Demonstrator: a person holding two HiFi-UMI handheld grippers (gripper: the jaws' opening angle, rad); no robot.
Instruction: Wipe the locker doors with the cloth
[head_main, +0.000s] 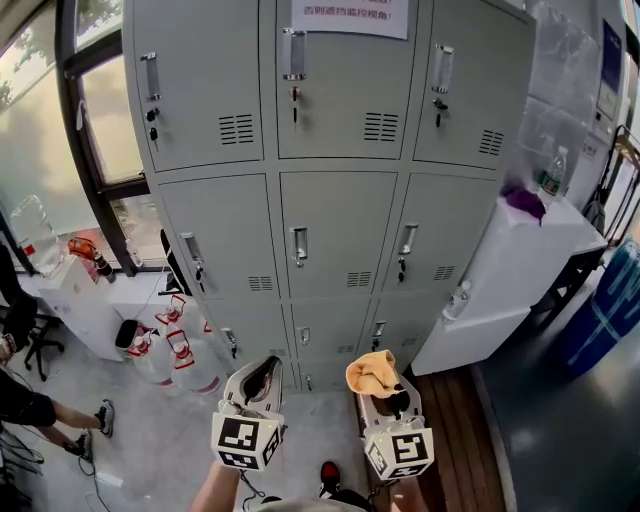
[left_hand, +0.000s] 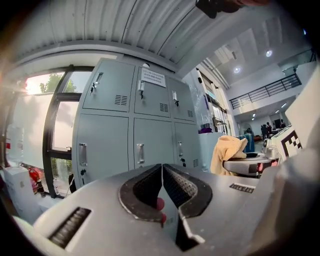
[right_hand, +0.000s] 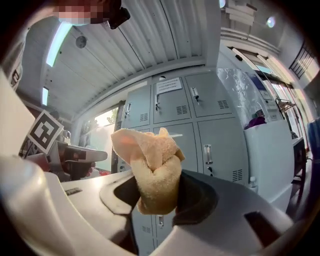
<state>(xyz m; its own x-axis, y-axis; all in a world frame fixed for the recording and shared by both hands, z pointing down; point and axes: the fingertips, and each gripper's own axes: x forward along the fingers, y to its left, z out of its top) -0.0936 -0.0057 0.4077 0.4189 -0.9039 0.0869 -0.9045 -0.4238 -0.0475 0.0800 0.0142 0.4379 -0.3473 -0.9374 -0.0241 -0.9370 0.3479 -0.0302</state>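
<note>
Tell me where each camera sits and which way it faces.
Head view: on the head, looking down at the lockers; the left gripper and right gripper show.
Left gripper view: rides that gripper, faces the lockers; shut jaws show.
Right gripper view: likewise, jaws clamping the cloth.
All three share the lockers.

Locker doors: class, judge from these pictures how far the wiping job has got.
Done: the cloth is clamped in the right gripper. In hand: it is held up facing the locker doors, touching none. Left: every door remains to be wiped; the left gripper is shut and empty.
</note>
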